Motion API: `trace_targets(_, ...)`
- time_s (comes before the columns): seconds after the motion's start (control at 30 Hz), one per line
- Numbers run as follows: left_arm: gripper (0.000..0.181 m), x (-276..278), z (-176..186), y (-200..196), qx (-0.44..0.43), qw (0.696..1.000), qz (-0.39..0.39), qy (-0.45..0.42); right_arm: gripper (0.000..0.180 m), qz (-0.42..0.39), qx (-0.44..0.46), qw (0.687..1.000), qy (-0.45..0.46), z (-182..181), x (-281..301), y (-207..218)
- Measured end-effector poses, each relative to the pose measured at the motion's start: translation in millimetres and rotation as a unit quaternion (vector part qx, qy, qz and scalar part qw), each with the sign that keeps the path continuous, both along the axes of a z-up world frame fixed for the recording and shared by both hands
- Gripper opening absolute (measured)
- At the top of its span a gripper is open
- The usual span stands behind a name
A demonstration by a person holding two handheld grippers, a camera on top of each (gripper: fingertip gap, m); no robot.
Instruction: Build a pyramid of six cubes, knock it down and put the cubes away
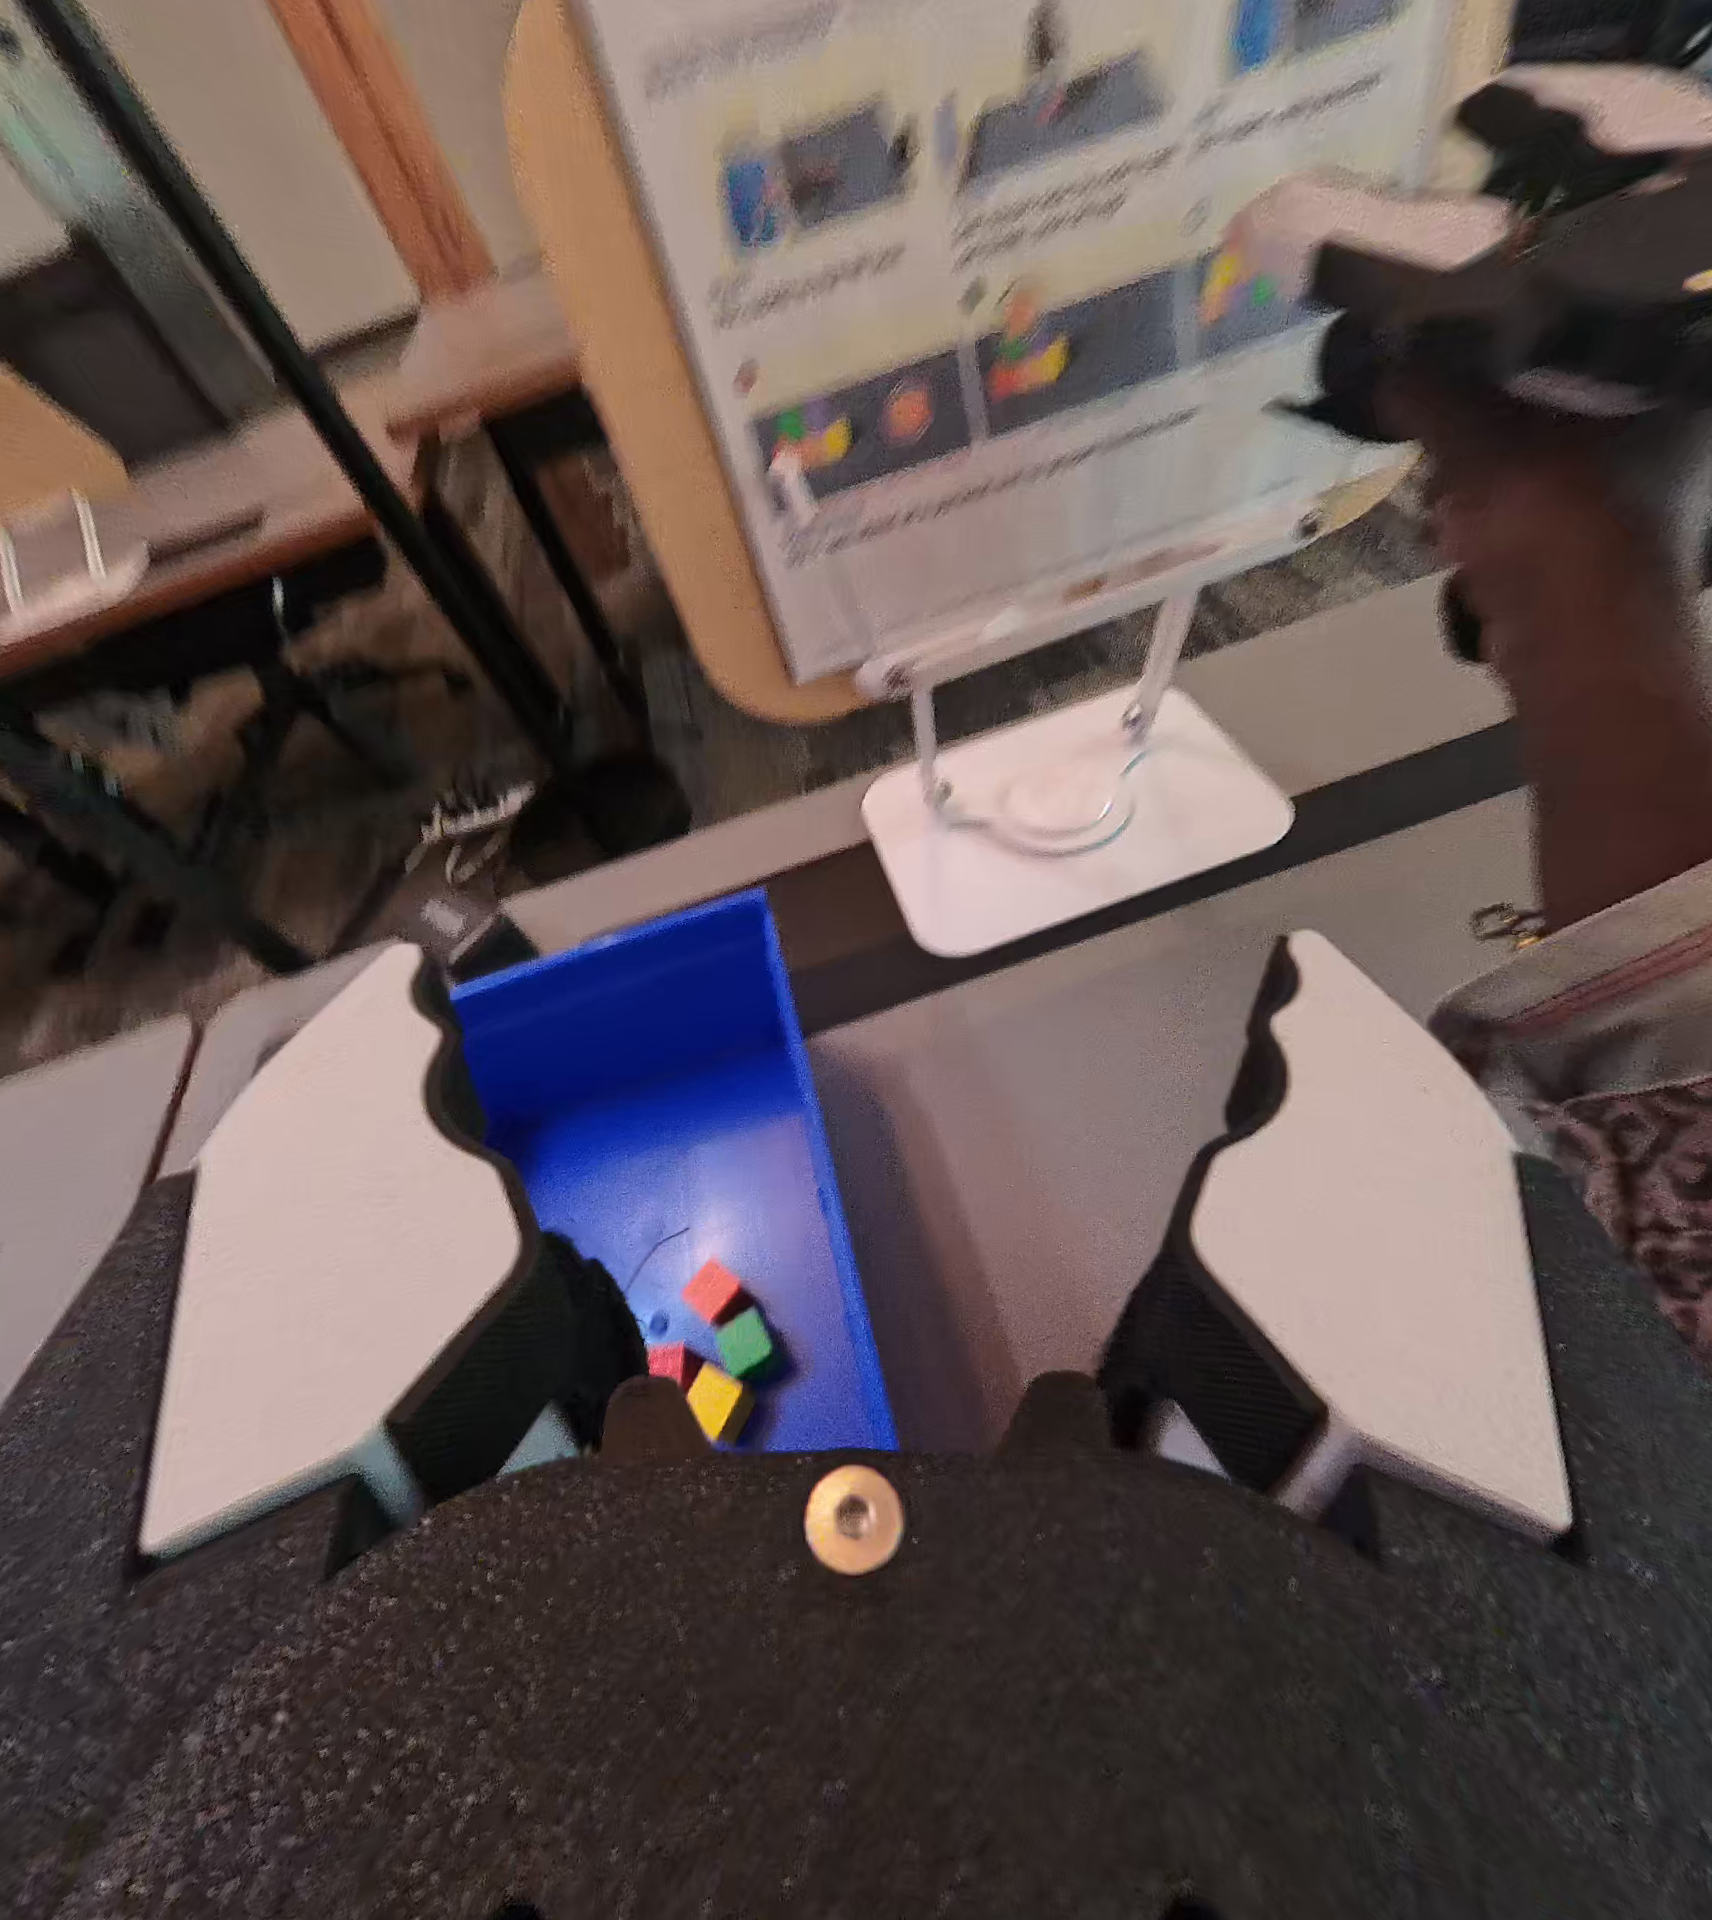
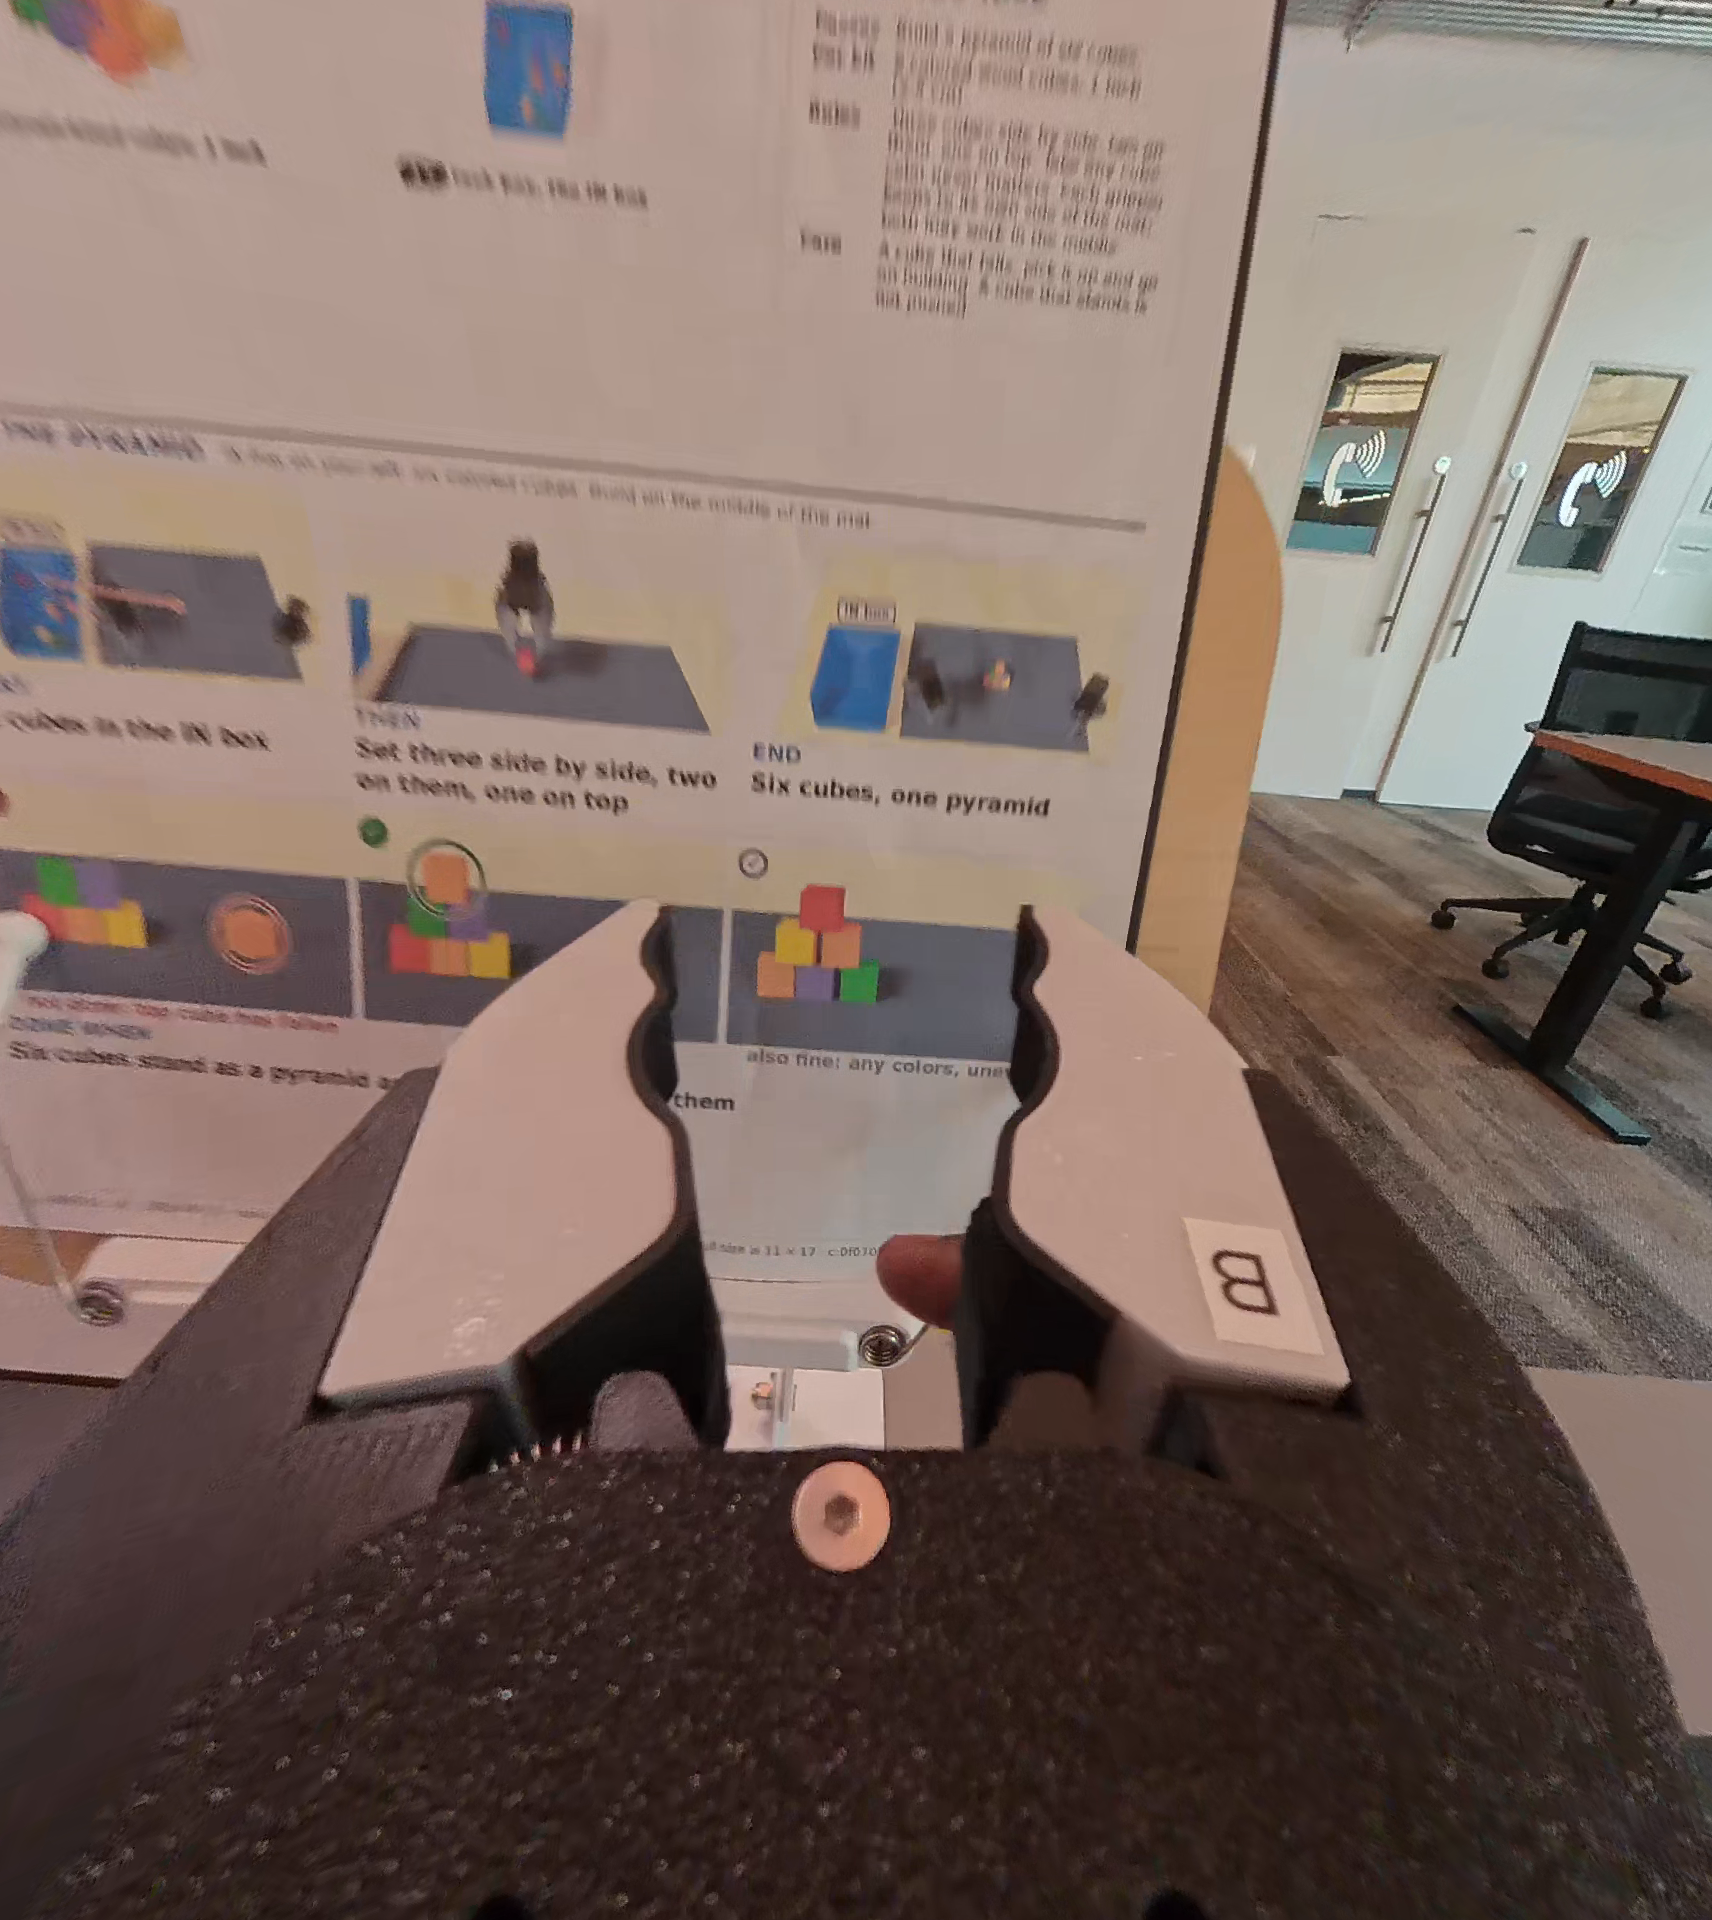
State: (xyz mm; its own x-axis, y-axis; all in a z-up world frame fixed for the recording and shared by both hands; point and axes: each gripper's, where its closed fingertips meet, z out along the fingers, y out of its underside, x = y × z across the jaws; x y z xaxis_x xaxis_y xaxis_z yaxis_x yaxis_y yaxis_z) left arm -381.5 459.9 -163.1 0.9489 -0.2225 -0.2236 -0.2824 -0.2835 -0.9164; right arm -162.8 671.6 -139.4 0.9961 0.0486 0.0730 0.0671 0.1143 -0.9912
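Grey worktop carries the blue box, over whose cubes the open, empty left claw is best lowered squarely.

An instruction sheet with small photos and text stood upright on a white wire stand, whose flat base rested on the table behind a dark strip. A rounded wooden panel rose behind the sheet. A leopard-print fabric lay at the right edge. Beyond, a black office chair sat at a wood-edged desk on striped carpet, near two doors with glass panels.
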Motion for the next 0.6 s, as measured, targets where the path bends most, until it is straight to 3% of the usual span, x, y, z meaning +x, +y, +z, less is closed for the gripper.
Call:
trace_targets(0.03,0.146,15,7,-2,0.02,1.0,-0.009,0.011,0.068,0.001,0.005,1.0,0.003,6,-1,-6)
trace_targets(0.2,0.147,47,4,-1,0.04,0.997,-0.008,0.071,0.078,-0.004,0.004,1.0,0.009,13,1,-13)
trace_targets(0.6,0.146,17,8,3,0.041,0.997,0.032,0.052,0.084,-0.001,-0.018,1.0,0.008,8,3,-11)
